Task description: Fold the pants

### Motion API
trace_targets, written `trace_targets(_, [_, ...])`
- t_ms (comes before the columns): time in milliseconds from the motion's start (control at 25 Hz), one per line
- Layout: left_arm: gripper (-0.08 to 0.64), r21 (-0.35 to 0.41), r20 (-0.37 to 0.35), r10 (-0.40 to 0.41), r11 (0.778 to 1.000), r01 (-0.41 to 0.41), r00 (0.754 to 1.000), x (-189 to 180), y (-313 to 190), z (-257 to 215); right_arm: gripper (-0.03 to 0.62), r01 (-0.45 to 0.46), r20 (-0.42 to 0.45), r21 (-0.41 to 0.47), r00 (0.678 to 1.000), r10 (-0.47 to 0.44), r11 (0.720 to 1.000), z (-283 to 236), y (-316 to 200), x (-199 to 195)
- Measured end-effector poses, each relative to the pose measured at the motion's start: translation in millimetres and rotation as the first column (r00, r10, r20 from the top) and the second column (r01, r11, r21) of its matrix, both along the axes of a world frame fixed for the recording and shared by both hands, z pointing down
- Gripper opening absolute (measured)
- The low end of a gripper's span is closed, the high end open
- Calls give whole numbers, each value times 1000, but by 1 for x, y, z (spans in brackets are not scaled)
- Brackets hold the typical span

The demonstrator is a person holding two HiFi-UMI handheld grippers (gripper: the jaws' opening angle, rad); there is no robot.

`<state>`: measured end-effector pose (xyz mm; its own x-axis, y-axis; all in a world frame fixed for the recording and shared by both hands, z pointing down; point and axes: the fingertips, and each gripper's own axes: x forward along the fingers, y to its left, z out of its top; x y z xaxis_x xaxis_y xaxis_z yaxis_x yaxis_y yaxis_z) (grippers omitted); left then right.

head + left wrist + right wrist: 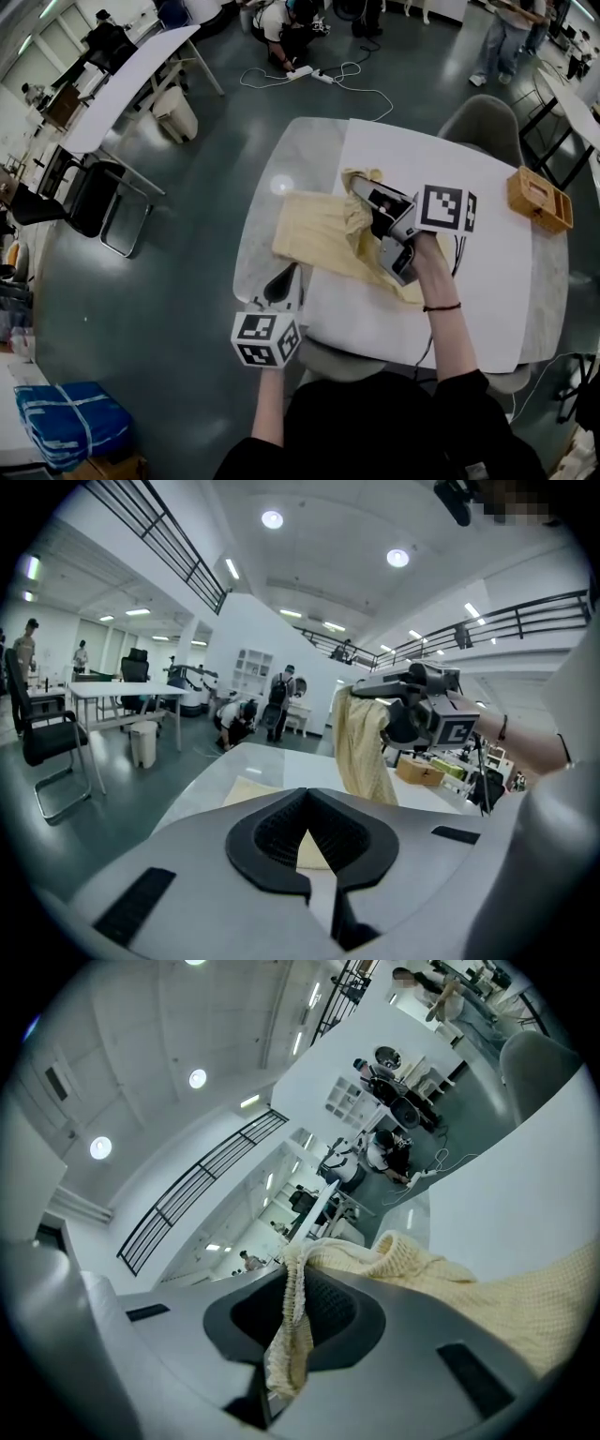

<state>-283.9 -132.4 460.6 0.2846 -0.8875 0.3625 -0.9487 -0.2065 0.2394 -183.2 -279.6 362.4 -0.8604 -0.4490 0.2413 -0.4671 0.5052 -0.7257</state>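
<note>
Dark green workshop flooring surrounds the white desk (487,309), where the pale yellow knit pants (314,239) lie partly spread, one end raised off the surface. The fold appears to be in hand: the right hand-held gripper (362,191) is clamped on a bunched edge of the fabric, holding it above the rest. Next, that edge likely needs laying flat over the spread part, edges matched. The left hand-held gripper (281,279) hovers at the desk's near-left edge, jaws together and empty.
</note>
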Motion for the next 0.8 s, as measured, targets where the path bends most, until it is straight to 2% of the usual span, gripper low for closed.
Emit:
trace_targets(200, [14,-17,-22,24,1000,-24,999,-30,-10,15,43,24,4,-32,1000,-24,999,32,-3,-59])
trace_targets(480, [14,-38,-56,45,998,-47,997,-53,-24,34,43,4,-148,-100,989,-19,995,104,-15,-108])
trace_targets(800, [14,-64,-80,43,997,-48,996,-71,-32,53,44,-22,-323,-137,946,-23,990,160,-23,-136])
